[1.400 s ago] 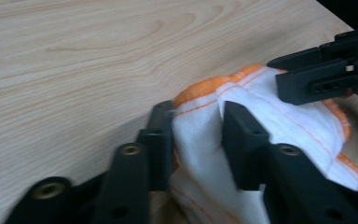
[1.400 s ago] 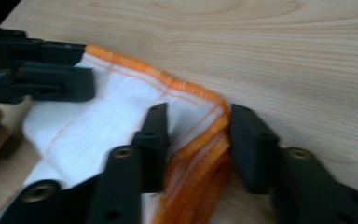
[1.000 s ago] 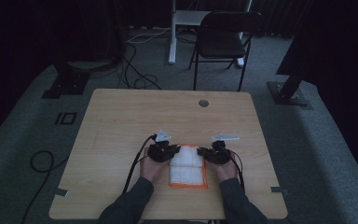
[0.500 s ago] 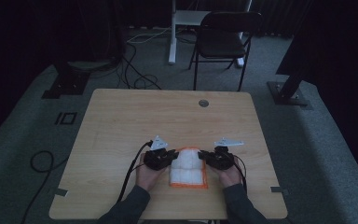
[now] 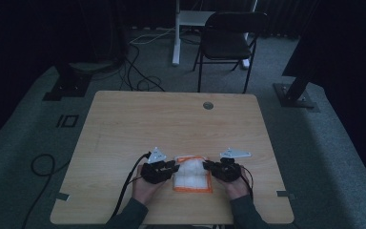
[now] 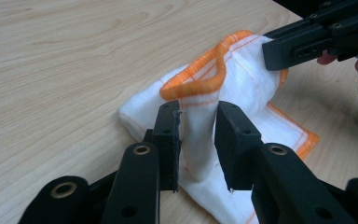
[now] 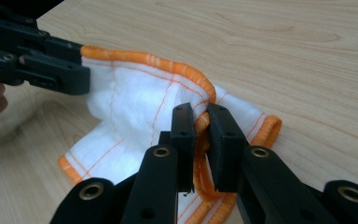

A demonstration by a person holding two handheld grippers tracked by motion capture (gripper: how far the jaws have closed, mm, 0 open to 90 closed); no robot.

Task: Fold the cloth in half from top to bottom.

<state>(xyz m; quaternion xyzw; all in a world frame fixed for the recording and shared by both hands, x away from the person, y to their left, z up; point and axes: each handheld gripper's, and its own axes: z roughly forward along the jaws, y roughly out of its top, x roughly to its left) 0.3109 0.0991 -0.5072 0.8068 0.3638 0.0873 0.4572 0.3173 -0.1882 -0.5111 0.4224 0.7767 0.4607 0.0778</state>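
A: So, status on the cloth (image 5: 191,173)?

B: Left gripper (image 6: 196,140): fingers have just been opening, now spread, a fold of cloth standing loose between them. Cloth sits near the front edge of the table (image 5: 171,119), folded over, between both hands.

A: Right side?

B: Right gripper (image 7: 200,140): fingers pinching the orange hem (image 7: 200,91), corner lifted.

A: Progress?

B: Looks like a fold is mostly laid. Left is letting go; right hasn't released, and the cloth isn't flattened.

Dim rm — chair (image 5: 228,40), grey carpet (image 5: 343,157).
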